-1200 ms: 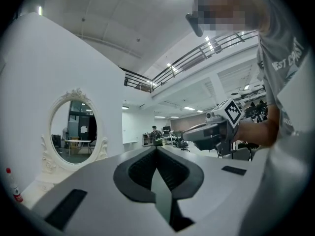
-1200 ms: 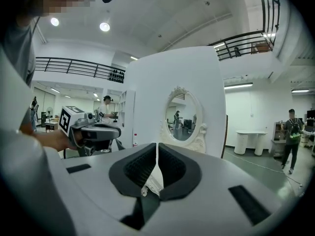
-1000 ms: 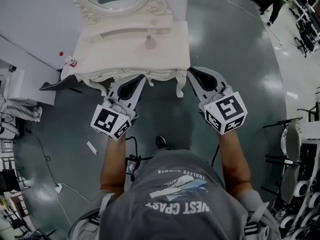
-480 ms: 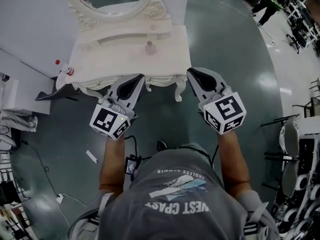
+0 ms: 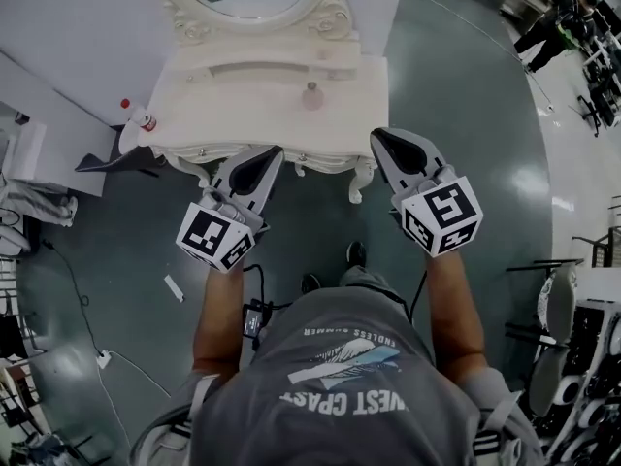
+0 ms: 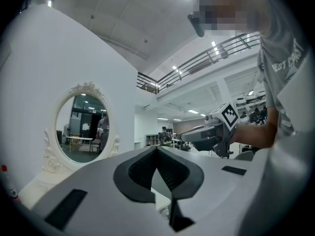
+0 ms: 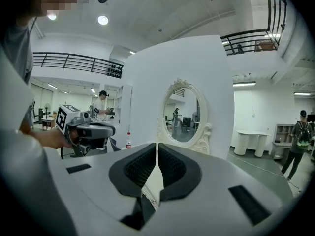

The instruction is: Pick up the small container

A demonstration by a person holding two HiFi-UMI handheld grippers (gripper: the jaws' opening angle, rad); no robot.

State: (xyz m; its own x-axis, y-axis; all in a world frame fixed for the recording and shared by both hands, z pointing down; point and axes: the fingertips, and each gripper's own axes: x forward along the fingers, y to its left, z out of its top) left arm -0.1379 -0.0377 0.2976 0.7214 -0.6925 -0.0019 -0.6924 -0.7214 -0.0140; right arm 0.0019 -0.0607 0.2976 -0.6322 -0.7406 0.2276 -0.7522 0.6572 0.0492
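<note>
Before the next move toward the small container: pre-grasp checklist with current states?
1. Small container in view on the vanity table: ok.
2. Right gripper open for a grasp: not ok, its jaws are together with nothing between them.
3. Left gripper empty: ok, its jaws are together and hold nothing.
4. A gripper at the container: not ok, both tips are at the table's front edge, apart from it.
5. Tabletop around the container free: ok, the red-capped bottle is off at the left edge.
6. Container's lid and shape: cannot tell, too small.
</note>
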